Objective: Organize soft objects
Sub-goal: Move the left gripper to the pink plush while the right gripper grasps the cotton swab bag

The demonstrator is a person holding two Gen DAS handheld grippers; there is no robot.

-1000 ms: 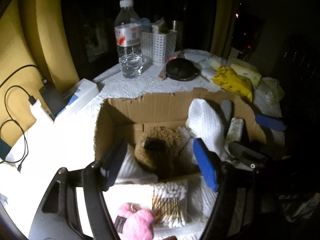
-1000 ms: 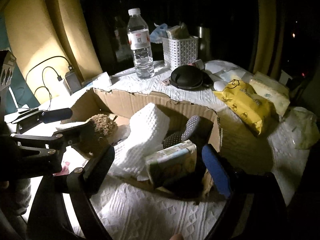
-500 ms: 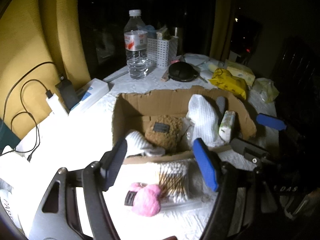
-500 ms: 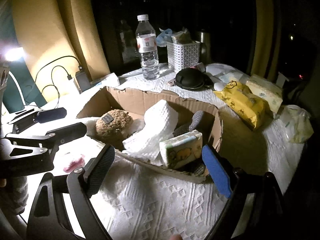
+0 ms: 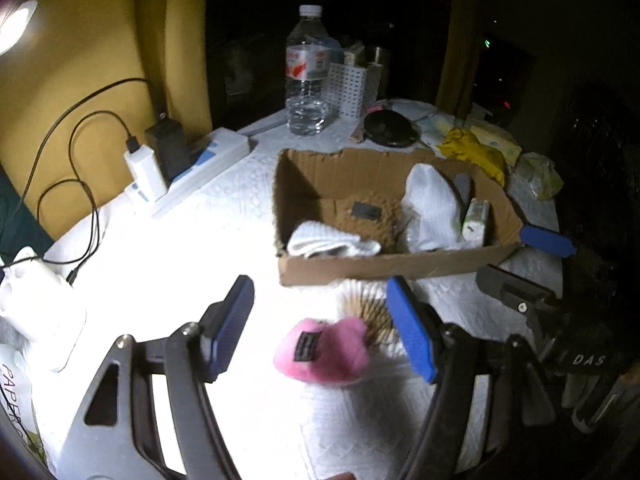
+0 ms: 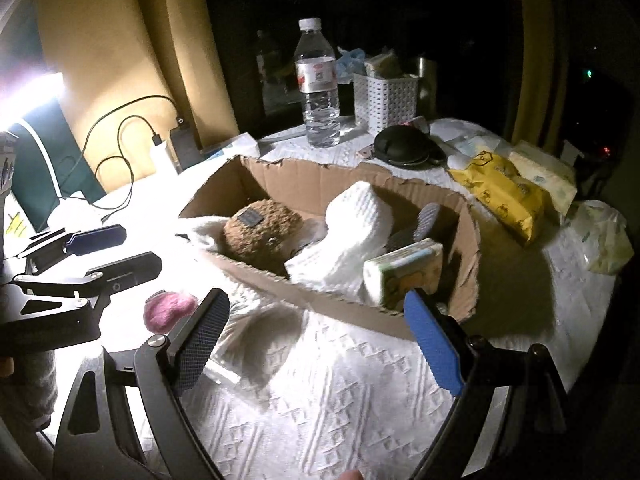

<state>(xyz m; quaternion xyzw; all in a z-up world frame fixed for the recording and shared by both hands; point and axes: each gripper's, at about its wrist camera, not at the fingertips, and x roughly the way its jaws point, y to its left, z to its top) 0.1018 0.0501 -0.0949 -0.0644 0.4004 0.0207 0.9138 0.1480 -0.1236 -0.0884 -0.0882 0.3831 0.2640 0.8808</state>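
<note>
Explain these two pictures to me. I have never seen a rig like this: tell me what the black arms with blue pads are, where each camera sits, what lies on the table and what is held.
No robot here: a person carries a pair of hand-held tongs in each hand, each with a fisheye camera looking along its two fingers. One picture looks along the left tongs, the other along the right tongs; each view also catches the other tongs at its edge. Both stand open and hold nothing.

On the white cloth stands a cardboard box holding a brown plush, white towels and a tissue pack. In front of it lie a pink plush and cotton swabs. Behind are a bottle, a white basket and a yellow pack.
</note>
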